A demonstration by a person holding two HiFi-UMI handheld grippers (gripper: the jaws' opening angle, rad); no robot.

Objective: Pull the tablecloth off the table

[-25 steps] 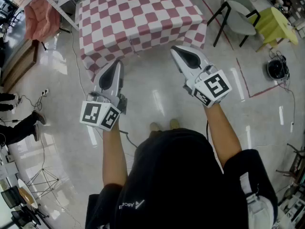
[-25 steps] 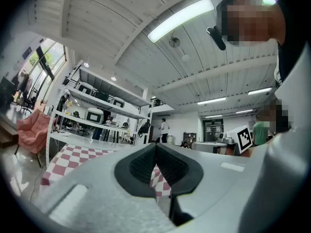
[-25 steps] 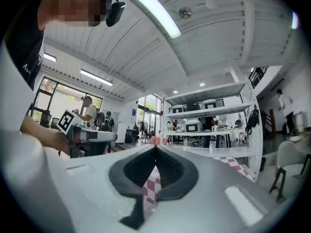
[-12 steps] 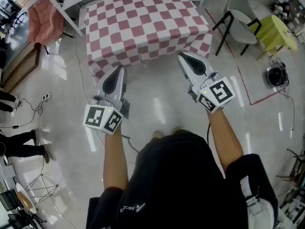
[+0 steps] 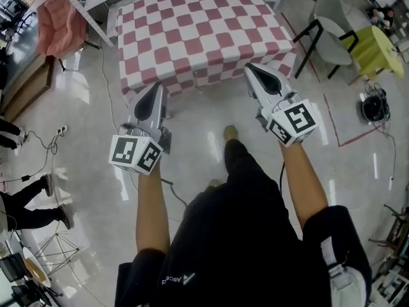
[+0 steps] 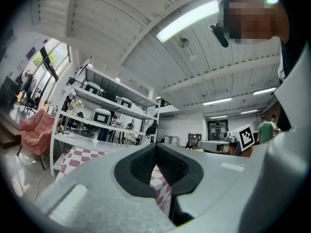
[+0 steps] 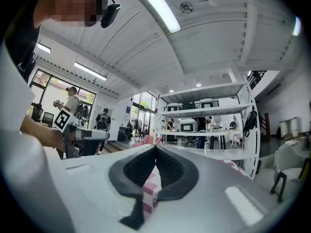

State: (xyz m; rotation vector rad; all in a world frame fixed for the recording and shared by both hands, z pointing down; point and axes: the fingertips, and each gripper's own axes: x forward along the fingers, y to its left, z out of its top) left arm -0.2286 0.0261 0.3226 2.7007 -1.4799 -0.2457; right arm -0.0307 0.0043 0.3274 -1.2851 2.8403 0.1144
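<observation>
A table under a red-and-white checked tablecloth (image 5: 198, 31) stands ahead of me, the cloth hanging down its near side. My left gripper (image 5: 160, 86) is shut and holds nothing, its tip just short of the cloth's near left corner. My right gripper (image 5: 250, 67) is also shut and empty, with its tip at the hanging edge near the right corner. In the left gripper view the jaws (image 6: 155, 145) meet, with checked cloth (image 6: 80, 155) beyond them. In the right gripper view the shut jaws (image 7: 155, 147) have cloth (image 7: 149, 191) showing below them.
A pink armchair (image 5: 57, 27) sits left of the table. A grey chair (image 5: 335, 31) and a yellow-green table (image 5: 377, 43) stand to the right. A shelving rack (image 6: 104, 125) stands behind. Cables (image 5: 105, 88) cross the floor, and a person's legs (image 5: 25, 194) are at far left.
I have stepped toward the table, one foot now forward. Both grippers have moved level toward the cloth's near edge and stayed shut.
</observation>
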